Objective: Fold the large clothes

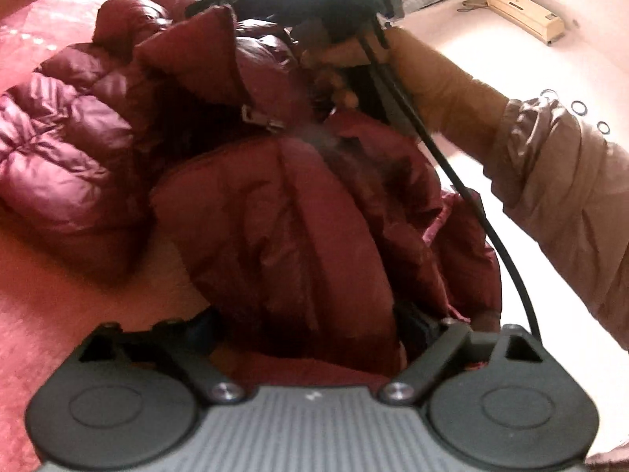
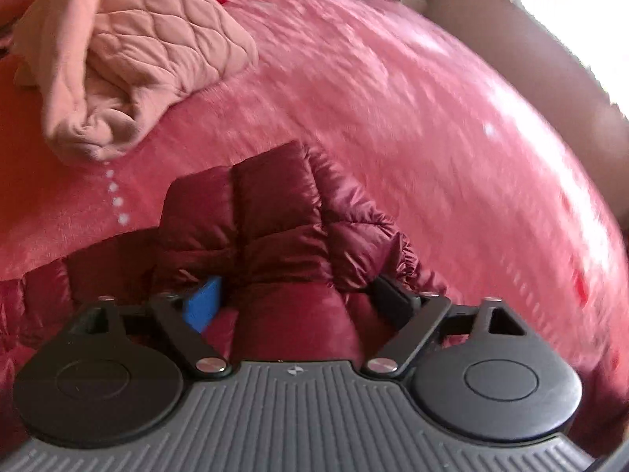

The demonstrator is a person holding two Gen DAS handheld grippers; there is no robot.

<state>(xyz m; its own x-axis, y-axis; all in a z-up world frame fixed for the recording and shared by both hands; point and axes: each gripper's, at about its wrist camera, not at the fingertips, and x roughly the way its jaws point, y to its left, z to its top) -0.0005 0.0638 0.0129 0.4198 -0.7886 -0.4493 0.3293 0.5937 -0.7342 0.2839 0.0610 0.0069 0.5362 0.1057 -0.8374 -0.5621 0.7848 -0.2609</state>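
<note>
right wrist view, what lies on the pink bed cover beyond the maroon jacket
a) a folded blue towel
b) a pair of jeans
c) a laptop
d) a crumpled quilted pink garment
d: a crumpled quilted pink garment lies bunched on the pink bed cover, up and to the left beyond the maroon puffer jacket.

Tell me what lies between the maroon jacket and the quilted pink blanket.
Only bare pink bedspread separates the maroon puffer jacket from the quilted pink blanket, in the right wrist view.

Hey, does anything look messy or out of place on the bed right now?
The dark red quilted puffer jacket is bunched and crumpled, not flat. A pink quilted blanket lies rumpled on the pink fleece bedspread. Nothing looks damaged.
</note>
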